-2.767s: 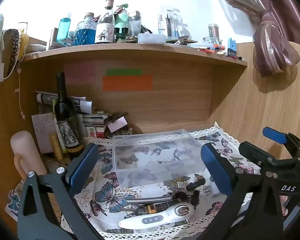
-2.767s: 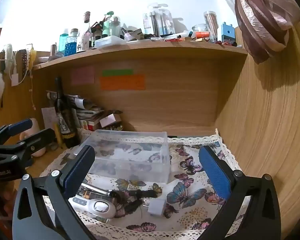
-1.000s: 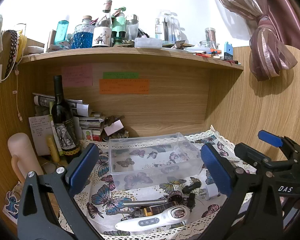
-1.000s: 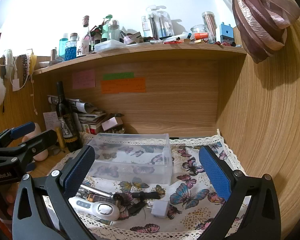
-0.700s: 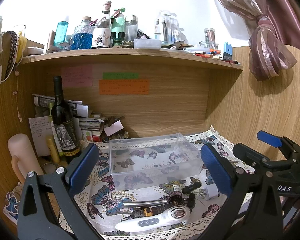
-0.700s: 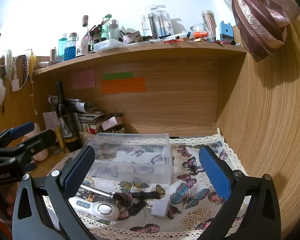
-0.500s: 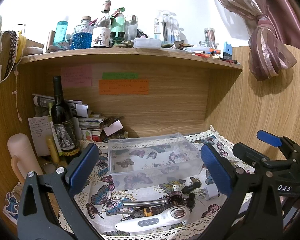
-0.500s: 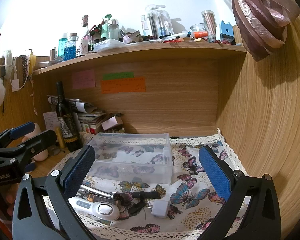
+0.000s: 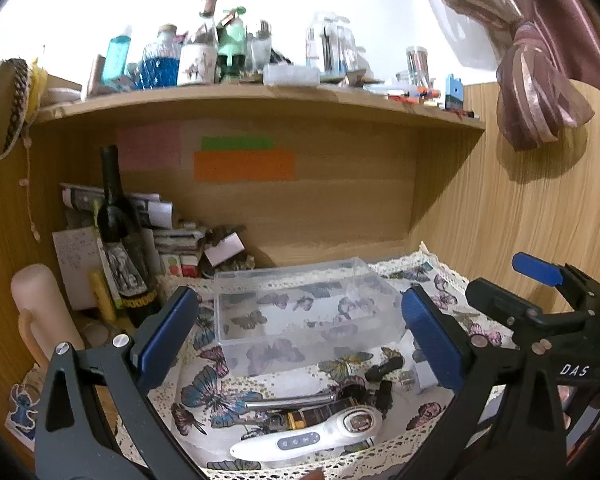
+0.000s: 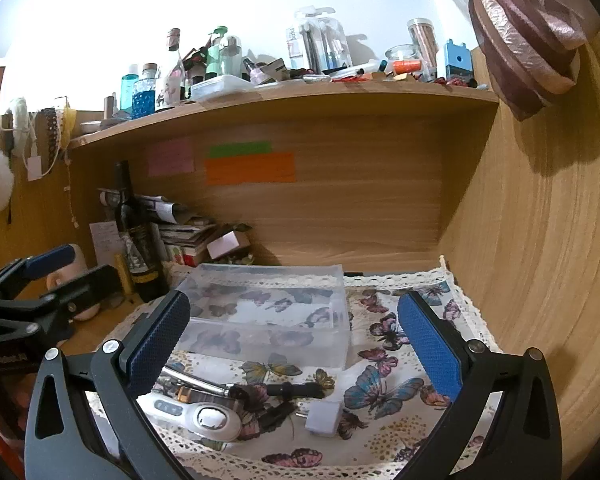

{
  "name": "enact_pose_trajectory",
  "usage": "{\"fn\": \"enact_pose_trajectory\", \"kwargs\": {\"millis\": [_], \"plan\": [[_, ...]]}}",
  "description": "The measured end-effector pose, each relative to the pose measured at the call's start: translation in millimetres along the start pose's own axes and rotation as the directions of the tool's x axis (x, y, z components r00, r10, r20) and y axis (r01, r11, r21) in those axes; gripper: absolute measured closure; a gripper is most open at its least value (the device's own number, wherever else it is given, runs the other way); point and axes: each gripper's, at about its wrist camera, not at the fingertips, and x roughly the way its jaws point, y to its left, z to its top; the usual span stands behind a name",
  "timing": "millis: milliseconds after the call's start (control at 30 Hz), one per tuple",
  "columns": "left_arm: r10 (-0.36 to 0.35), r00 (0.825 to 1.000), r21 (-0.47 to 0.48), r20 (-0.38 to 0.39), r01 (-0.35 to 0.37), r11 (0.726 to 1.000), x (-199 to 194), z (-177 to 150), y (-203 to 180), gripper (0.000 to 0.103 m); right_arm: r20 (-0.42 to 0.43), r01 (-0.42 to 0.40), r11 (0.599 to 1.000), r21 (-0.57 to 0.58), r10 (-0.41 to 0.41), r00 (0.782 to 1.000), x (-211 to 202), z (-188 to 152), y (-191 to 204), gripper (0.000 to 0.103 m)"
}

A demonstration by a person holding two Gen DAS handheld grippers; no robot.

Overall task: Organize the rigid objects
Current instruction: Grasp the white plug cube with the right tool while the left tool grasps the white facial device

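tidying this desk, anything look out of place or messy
Yes: the clear plastic bin is empty, while a white handheld device, metal tool, black pieces and white plug lie jumbled on the butterfly cloth before it.

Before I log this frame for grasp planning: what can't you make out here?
- Sticky notes: writing too blurred in both views.
- White device: handle end hidden by the right gripper's finger in the right view.
- White plug: half hidden by the left gripper's finger in the left view.
- Dark pieces beside it: too tangled to name.
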Motion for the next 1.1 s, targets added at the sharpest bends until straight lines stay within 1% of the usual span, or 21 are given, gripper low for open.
{"fn": "enact_pose_trajectory", "kwargs": {"millis": [133,167,200,233,300,367,400,467,533,633,800,900,967,1000,1067,1100], "plan": [[-0.002,0.999,-0.02,-0.039,0.001,1.0,10.6,-8.0,9.0,0.0,-0.023,-0.009,1.0,0.0,0.009,1.0,6.5,-4.3,-1.3,0.0],[-0.003,0.999,-0.023,-0.053,0.002,1.0,13.7,-11.2,11.8,0.002,-0.03,-0.008,1.0,0.0,0.008,1.0,8.5,-6.0,-2.2,0.002],[-0.003,0.998,-0.024,-0.066,0.001,1.0,16.3,-13.3,13.8,0.009,-0.038,-0.004,1.0,-0.002,0.004,0.999,10.6,-8.4,-2.6,0.003],[0.001,0.996,-0.022,-0.089,-0.003,1.0,20.6,-16.3,16.0,0.017,-0.046,-0.001,1.0,-0.004,0.001,0.999,12.9,-10.0,-4.0,0.007],[0.002,0.99,-0.017,-0.14,-0.004,1.0,29.9,-24.0,19.8,0.021,-0.08,0.0,1.0,-0.002,0.0,0.997,19.6,-16.1,-7.6,0.014],[0.0,0.985,-0.019,-0.175,-0.004,1.0,36.1,-32.9,23.7,0.024,-0.12,-0.003,1.0,0.008,0.004,0.993,26.7,-22.4,-13.2,0.02],[0.005,0.981,-0.015,-0.196,-0.008,1.0,39.6,-38.5,25.4,0.026,-0.136,0.0,1.0,0.012,0.002,0.991,29.5,-25.8,-15.3,0.022],[0.004,0.973,-0.011,-0.231,-0.007,1.0,45.3,-49.6,27.8,0.03,-0.179,0.004,1.0,0.02,-0.001,0.984,36.8,-34.9,-20.5,0.029],[-0.01,0.96,-0.014,-0.278,0.007,1.0,51.7,-60.7,29.1,0.031,-0.219,0.006,1.0,0.028,0.0,0.976,42.7,-43.2,-25.4,0.032],[-0.056,0.937,-0.017,-0.344,0.053,0.998,60.1,-77.9,24.9,0.031,-0.279,0.014,0.999,0.042,-0.001,0.96,51.5,-57.8,-33.7,0.033],[-0.104,0.911,0.038,-0.4,0.13,0.991,65.0,-100.9,5.9,0.031,-0.349,0.011,0.999,0.052,0.008,0.937,60.6,-73.4,-37.9,0.033],[-0.123,0.897,0.069,-0.425,0.167,0.983,68.6,-107.6,-3.7,0.031,-0.379,0.01,0.998,0.056,0.013,0.925,66.7,-81.6,-38.6,0.033],[-0.133,0.885,0.084,-0.447,0.19,0.978,73.8,-112.1,-9.5,0.031,-0.397,0.009,0.998,0.06,0.016,0.918,71.8,-86.4,-39.4,0.033],[-0.144,0.88,0.083,-0.452,0.202,0.976,75.9,-113.7,-11.1,0.031,-0.405,0.01,0.998,0.061,0.015,0.914,74.3,-88.2,-39.6,0.033],[-0.181,0.865,0.063,-0.467,0.237,0.969,80.5,-115.8,-13.0,0.031,-0.422,0.012,0.998,0.065,0.017,0.906,80.5,-92.0,-41.4,0.037],[-0.187,0.856,0.06,-0.481,0.245,0.968,84.8,-117.2,-14.3,0.031,-0.429,0.01,0.998,0.067,0.02,0.903,83.1,-93.8,-42.0,0.038]]}}
